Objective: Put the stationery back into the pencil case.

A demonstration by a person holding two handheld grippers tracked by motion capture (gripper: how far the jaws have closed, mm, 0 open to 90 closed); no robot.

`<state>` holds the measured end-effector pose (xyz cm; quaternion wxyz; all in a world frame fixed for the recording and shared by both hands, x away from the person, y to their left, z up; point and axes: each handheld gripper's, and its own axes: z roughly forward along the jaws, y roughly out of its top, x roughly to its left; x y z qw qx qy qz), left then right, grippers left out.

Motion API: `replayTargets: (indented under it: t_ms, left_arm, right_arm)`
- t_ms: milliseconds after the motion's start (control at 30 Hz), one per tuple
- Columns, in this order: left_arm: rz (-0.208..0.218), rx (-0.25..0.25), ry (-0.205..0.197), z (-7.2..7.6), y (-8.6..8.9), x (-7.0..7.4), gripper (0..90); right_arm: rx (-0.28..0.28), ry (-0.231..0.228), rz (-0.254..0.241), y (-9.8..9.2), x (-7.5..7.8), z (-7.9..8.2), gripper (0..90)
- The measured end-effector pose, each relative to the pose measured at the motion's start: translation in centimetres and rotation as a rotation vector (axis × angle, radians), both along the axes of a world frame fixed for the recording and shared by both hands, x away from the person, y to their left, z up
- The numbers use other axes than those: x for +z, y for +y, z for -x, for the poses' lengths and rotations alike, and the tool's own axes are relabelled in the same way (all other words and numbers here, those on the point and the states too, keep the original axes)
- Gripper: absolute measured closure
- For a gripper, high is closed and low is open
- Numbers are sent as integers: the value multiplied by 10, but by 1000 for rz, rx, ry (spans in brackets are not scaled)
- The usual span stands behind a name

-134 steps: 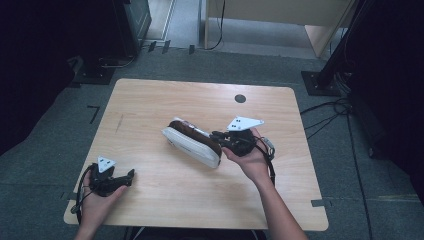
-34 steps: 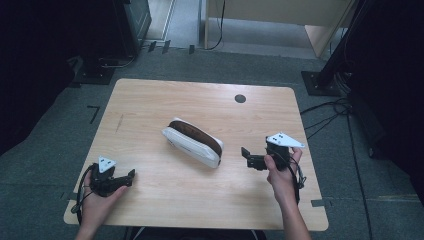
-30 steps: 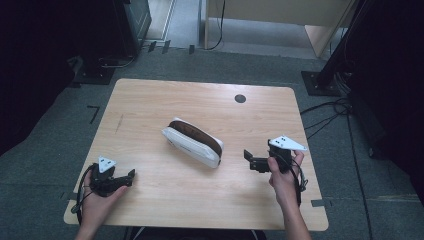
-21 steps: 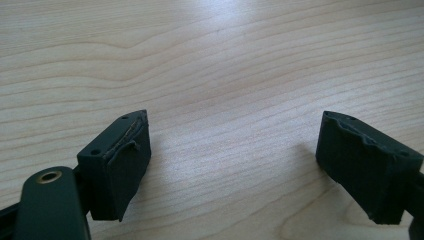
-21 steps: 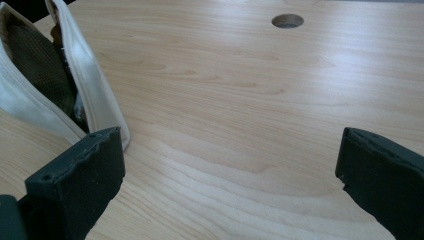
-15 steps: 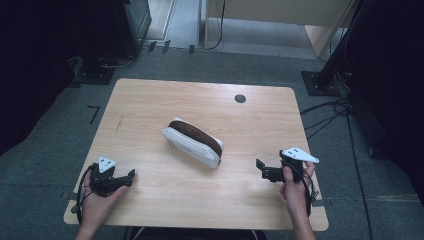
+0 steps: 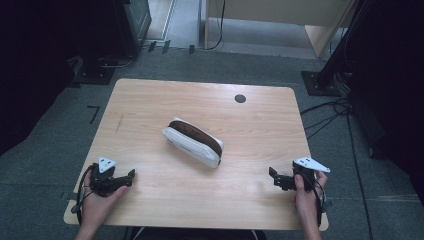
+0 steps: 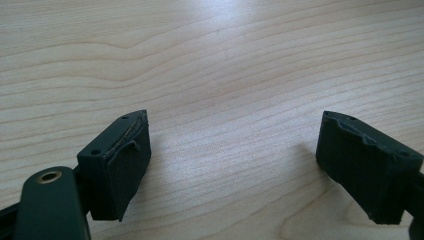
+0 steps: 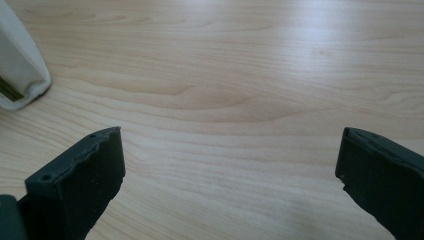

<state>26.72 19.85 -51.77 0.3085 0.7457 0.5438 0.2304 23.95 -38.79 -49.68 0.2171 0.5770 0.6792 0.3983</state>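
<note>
At the near left corner of the bench, the left gripper rests low over the wood in the person's left hand; its fingers stand wide apart with bare wood grain between them and nothing gripped. At the near right edge, the right gripper is held in the person's right hand, pointing left across the bench; its fingers are likewise spread wide, with bare wood between them and nothing held. The pouch, white-sided with a brown top, lies near the middle of the bench, set on a diagonal from far left to near right, well apart from both grippers and touched by neither. In the right gripper view one white end of the pouch shows at the upper left, clear of the fingers. Farther back, a small dark round grommet sits in the bench top near the far edge. Beyond the bench lies grey floor with cables.
</note>
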Motion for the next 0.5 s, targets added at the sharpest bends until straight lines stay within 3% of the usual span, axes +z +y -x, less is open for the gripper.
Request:
replayTargets:
  t_ms: [300, 500]
  left_arm:
    - [2, 2, -2, 0, 0, 0, 146]
    - [-1, 0, 0, 0, 0, 0, 146]
  right_arm:
    - [-34, 40, 21, -13, -13, 8, 0]
    - [-48, 65, 10, -19, -19, 14, 0]
